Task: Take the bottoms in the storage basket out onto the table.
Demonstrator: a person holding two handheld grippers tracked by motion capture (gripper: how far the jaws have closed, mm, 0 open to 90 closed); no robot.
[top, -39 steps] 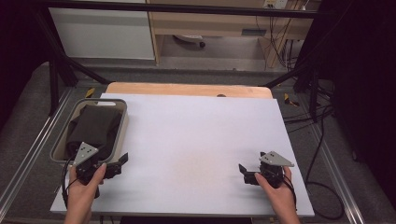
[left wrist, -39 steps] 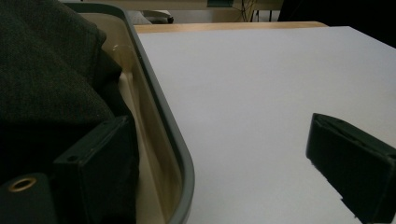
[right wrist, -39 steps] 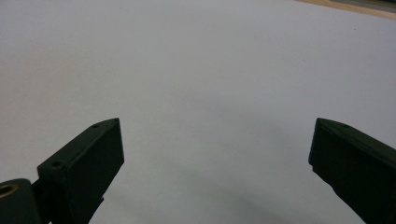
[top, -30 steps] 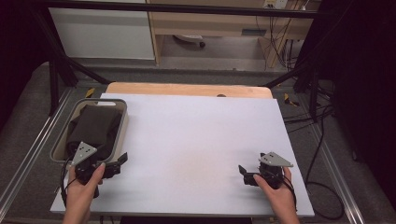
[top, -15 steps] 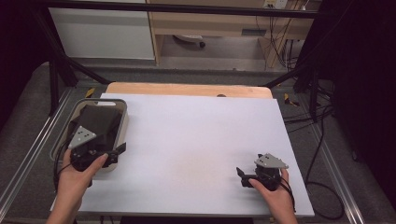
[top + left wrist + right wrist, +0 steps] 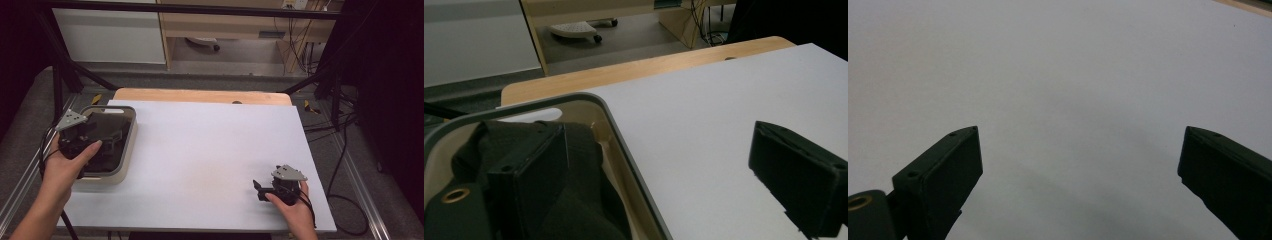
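Now left hand-held gripper hovers, spread, above bin.

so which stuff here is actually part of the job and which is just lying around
Part of the job:
- left gripper, jaws open, over the bin
- beige bin at the table's left edge
- dark cloth lying in the bin

Just there:
- right gripper, jaws open, over bare white table
- wooden board behind the table
- cables on the floor

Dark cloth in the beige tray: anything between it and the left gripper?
Nothing visible. The open left gripper hangs over the beige tray, one jaw above the dark cloth, the other outside the rim.
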